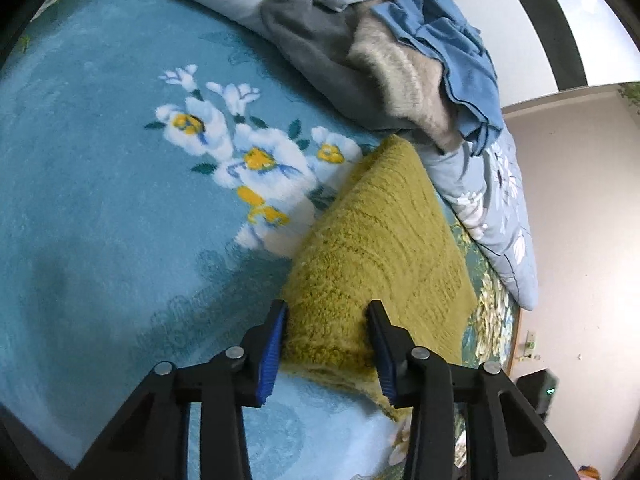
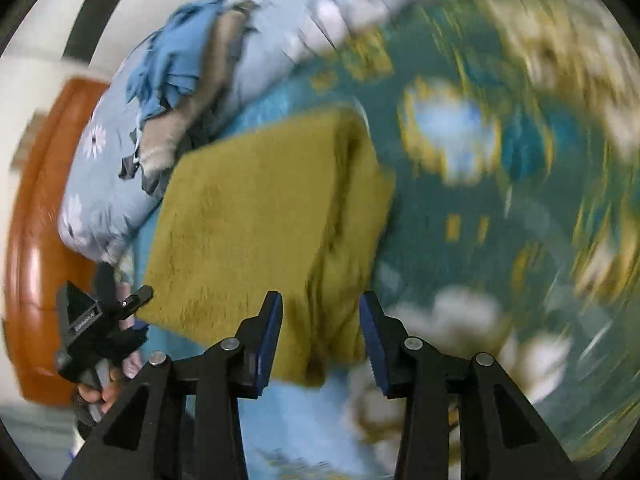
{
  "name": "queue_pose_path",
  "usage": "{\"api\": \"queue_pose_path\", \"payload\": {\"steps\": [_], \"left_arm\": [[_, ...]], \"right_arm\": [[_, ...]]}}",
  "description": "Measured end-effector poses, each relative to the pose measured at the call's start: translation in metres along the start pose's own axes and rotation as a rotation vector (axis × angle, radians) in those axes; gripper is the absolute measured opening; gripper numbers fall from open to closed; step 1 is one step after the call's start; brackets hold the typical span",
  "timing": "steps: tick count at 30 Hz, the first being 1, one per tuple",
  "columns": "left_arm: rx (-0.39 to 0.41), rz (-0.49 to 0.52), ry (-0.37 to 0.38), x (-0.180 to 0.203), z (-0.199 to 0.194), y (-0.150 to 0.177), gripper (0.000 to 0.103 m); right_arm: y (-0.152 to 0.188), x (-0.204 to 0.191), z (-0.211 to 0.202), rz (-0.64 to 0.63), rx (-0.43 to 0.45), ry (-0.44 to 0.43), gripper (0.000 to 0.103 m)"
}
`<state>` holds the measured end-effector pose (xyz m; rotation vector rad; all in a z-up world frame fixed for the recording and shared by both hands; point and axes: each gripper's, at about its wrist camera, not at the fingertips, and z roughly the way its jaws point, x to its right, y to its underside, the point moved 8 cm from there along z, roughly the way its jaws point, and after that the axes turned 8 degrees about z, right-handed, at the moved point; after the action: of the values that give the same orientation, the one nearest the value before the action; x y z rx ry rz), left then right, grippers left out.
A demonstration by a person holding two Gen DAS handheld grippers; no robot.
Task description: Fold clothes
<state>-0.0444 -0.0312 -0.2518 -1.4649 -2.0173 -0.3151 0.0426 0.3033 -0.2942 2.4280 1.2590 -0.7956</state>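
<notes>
I count one folded mustard-green fuzzy garment (image 1: 376,248) lying between my left tongs (image 1: 326,344), and two tongs in all, counting my right tongs (image 2: 320,340). Beyond them sits one heap of three loose clothes: one grey (image 1: 308,40), one beige (image 1: 404,80), one blue (image 1: 452,40). One pale floral quilt (image 1: 500,208) lies beside that heap.

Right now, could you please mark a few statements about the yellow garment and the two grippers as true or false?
1. The yellow garment lies on a teal flowered blanket. True.
2. The left gripper has its jaws fully shut. False: they stand apart, with the garment's edge between them.
3. A heap of other clothes sits beyond the yellow garment. True.
4. The right gripper is far from the garment. False: its open jaws straddle the near edge.
5. The yellow garment is spread out flat in one layer. False: it is folded over.
</notes>
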Motion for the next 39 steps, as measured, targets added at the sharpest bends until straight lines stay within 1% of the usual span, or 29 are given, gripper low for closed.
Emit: {"api": "queue_pose_path", "payload": {"steps": [3, 4, 6, 7, 8, 9, 10, 12, 13, 14, 15, 17, 19, 20, 21, 23, 25, 27, 28, 29, 30, 31, 32, 33, 34, 35, 36, 39], "left_arm": [[-0.02, -0.006, 0.0, -0.001, 0.001, 0.004, 0.042], [-0.029, -0.015, -0.002, -0.003, 0.003, 0.004, 0.044], [-0.037, -0.022, 0.001, -0.003, 0.003, 0.003, 0.044], [-0.034, -0.02, 0.006, -0.001, 0.001, 0.002, 0.043], [-0.032, -0.019, 0.01, 0.0, 0.0, 0.001, 0.04], [-0.03, -0.017, 0.015, 0.002, -0.002, 0.0, 0.03], [-0.021, -0.008, 0.047, 0.008, -0.006, -0.002, 0.027], [0.003, 0.005, 0.116, 0.019, -0.014, -0.005, 0.026], [0.017, 0.008, 0.152, 0.023, -0.019, -0.006, 0.026], [0.032, 0.012, 0.187, 0.027, -0.024, -0.007, 0.026], [0.037, 0.02, 0.173, 0.025, -0.024, -0.005, 0.026], [0.011, 0.019, 0.093, 0.007, -0.011, 0.003, 0.027], [-0.022, -0.023, 0.057, -0.009, 0.003, 0.014, 0.027], [-0.029, -0.034, 0.028, -0.018, 0.008, 0.019, 0.028], [-0.027, -0.03, 0.011, -0.023, 0.01, 0.022, 0.031], [-0.025, -0.011, -0.021, -0.028, 0.012, 0.025, 0.037], [-0.032, 0.009, -0.036, -0.03, 0.011, 0.025, 0.044], [-0.033, 0.018, -0.018, -0.026, 0.009, 0.021, 0.047], [-0.034, 0.02, -0.009, -0.022, 0.008, 0.018, 0.052], [-0.035, 0.031, -0.009, -0.02, 0.008, 0.015, 0.055], [-0.035, 0.042, -0.01, -0.017, 0.007, 0.011, 0.057], [-0.032, 0.057, -0.01, -0.015, 0.007, 0.007, 0.06], [-0.03, 0.072, -0.002, -0.012, 0.007, 0.001, 0.062], [-0.031, 0.08, 0.009, -0.009, 0.009, -0.004, 0.068], [-0.032, 0.089, 0.019, -0.006, 0.011, -0.01, 0.074], [-0.034, 0.097, 0.03, -0.003, 0.013, -0.016, 0.077], [-0.044, 0.105, 0.03, -0.002, 0.017, -0.02, 0.082], [-0.078, 0.129, 0.031, 0.002, 0.031, -0.029, 0.085]], "right_arm": [[0.016, -0.003, 0.007, 0.072, 0.008, -0.054, 0.041], [0.017, -0.006, 0.009, 0.082, 0.014, -0.061, 0.039], [0.018, -0.013, 0.01, 0.081, 0.015, -0.05, 0.025], [0.017, -0.017, 0.009, 0.072, 0.012, -0.04, 0.016], [0.015, -0.023, 0.007, 0.057, 0.013, -0.038, 0.012], [0.013, -0.029, 0.003, 0.04, 0.018, -0.044, 0.012], [0.009, -0.036, -0.004, 0.021, 0.027, -0.054, 0.011], [-0.002, -0.054, -0.028, -0.029, 0.077, -0.092, 0.011], [-0.004, -0.059, -0.035, -0.048, 0.094, -0.099, 0.011], [-0.004, -0.058, -0.035, -0.059, 0.096, -0.085, 0.011], [-0.003, -0.058, -0.034, -0.07, 0.097, -0.072, 0.011], [-0.002, -0.056, -0.034, -0.093, 0.1, -0.045, 0.011], [-0.001, -0.054, -0.033, -0.115, 0.102, -0.018, 0.011], [0.001, -0.049, -0.029, -0.12, 0.09, 0.008, 0.011], [0.006, -0.039, -0.019, -0.114, 0.065, 0.04, 0.011], [0.016, -0.023, 0.0, -0.089, 0.03, 0.074, 0.01], [0.018, -0.016, 0.007, -0.061, 0.024, 0.071, 0.011], [0.017, -0.014, 0.01, -0.038, 0.03, 0.056, 0.011], [0.015, -0.014, 0.01, -0.039, 0.033, 0.055, 0.015], [0.013, -0.015, 0.009, -0.044, 0.036, 0.057, 0.018], [0.011, -0.016, 0.008, -0.048, 0.039, 0.055, 0.018], [0.009, -0.017, 0.007, -0.048, 0.044, 0.05, 0.021], [0.006, -0.017, 0.006, -0.043, 0.051, 0.037, 0.027], [0.003, -0.017, 0.004, -0.028, 0.062, 0.016, 0.031], [0.0, -0.016, 0.003, -0.011, 0.074, -0.004, 0.044], [-0.003, -0.014, 0.002, 0.014, 0.086, -0.028, 0.055], [-0.008, -0.012, 0.003, 0.048, 0.096, -0.058, 0.059], [-0.021, -0.006, 0.007, 0.129, 0.103, -0.116, 0.059]]}}
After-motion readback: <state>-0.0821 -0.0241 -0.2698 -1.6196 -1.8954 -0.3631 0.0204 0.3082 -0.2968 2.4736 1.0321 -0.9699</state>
